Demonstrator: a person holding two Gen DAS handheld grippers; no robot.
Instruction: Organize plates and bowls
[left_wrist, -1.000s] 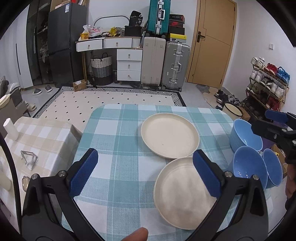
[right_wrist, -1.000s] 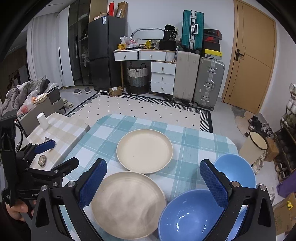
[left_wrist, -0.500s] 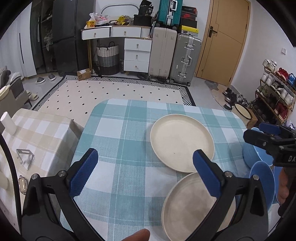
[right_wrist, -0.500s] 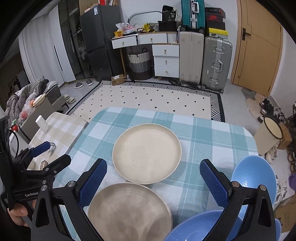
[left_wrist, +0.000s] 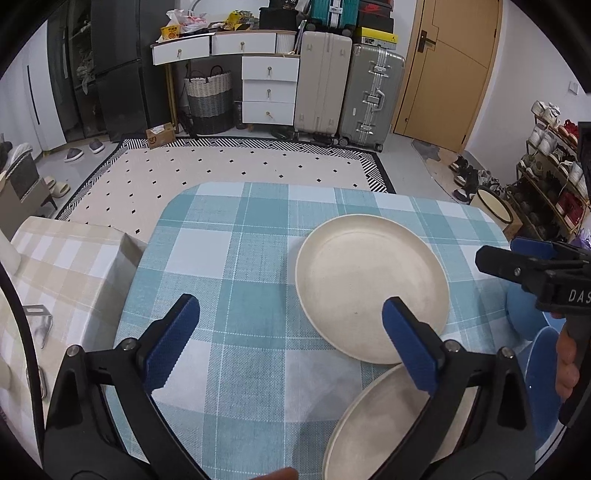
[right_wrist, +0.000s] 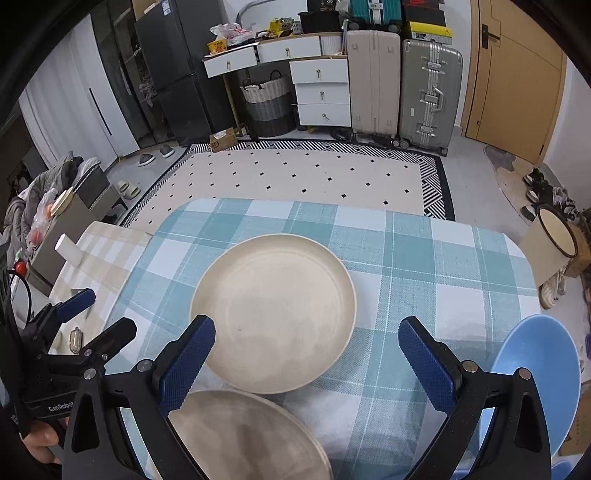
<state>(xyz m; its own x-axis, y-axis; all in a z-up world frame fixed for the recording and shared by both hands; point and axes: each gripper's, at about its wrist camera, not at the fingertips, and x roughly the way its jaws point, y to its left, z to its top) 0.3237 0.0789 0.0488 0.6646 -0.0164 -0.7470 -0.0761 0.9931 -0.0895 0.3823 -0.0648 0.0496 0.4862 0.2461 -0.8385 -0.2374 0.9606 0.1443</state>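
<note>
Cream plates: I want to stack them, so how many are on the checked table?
2. The far plate sits mid-table; the near plate lies just in front of it, partly cut off by the frame's bottom edge. None seems hidden.

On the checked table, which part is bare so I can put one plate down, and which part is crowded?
Bare: the checked cloth left of the far plate, up to the beige-cloth table; also the strip behind that plate. Crowded: the right and near side, with the near plate and blue bowls.

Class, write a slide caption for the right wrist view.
Open right gripper above a cream plate on the checked tablecloth.
</note>
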